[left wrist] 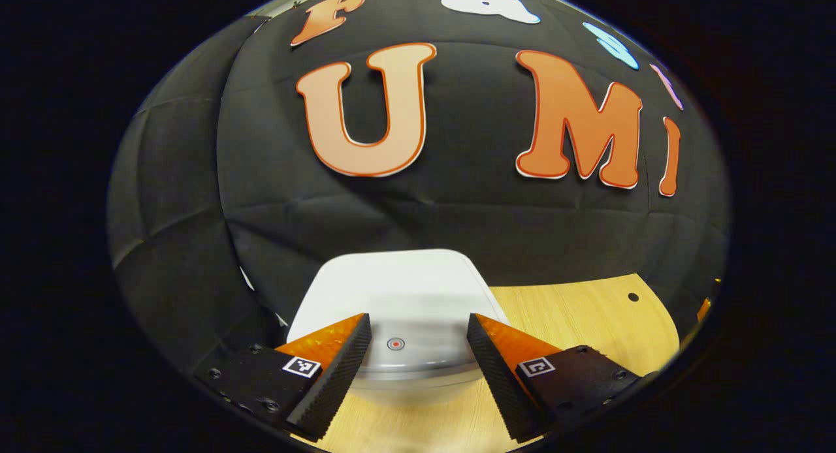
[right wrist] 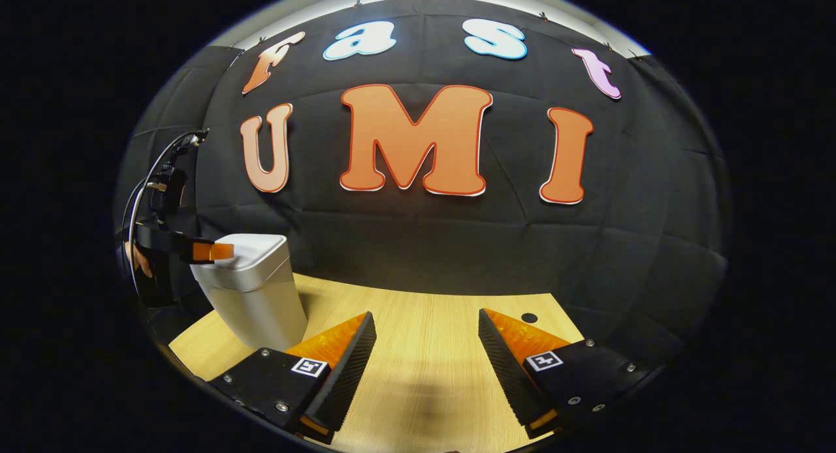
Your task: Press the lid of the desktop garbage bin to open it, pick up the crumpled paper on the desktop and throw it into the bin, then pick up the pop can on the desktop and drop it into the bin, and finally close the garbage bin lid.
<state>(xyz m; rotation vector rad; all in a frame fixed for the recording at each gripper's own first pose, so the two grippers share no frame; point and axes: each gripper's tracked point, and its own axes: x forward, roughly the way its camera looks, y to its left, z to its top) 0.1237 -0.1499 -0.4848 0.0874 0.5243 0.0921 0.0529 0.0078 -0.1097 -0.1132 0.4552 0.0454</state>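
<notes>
In the left gripper view, the left gripper (left wrist: 418, 339) hangs spread wide just above the closed lid (left wrist: 398, 296) of the white plastic desktop bin (left wrist: 408, 381). The right gripper view shows that bin (right wrist: 251, 290) side-on at the light wooden table's (right wrist: 424, 348) left, while the right gripper (right wrist: 424, 348) gapes wide over bare wood.

Both views are evenly and fairly brightly lit from above, with strong fisheye bending toward the edges that curves the counter (right wrist: 424, 335). In the left gripper view the bin lid (left wrist: 398, 296) is smeared by motion blur along its near rim. In the right gripper view a soft shadow lies on the counter between the jaws.
</notes>
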